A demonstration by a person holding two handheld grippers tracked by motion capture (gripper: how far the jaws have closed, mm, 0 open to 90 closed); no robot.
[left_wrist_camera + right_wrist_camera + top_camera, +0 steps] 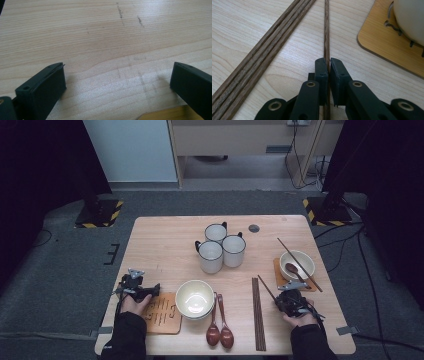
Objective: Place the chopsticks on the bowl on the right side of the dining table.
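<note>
At the table's [165,232] left edge, my left gripper [117,82] rests with its jaws wide apart over bare wood, nothing between them, just beside a wooden coaster [162,312]. Further right lies a bundle of chopsticks [258,312]. My right gripper [329,72] is clamped on a single chopstick [326,30], near the bowl's coaster [387,42].
</note>
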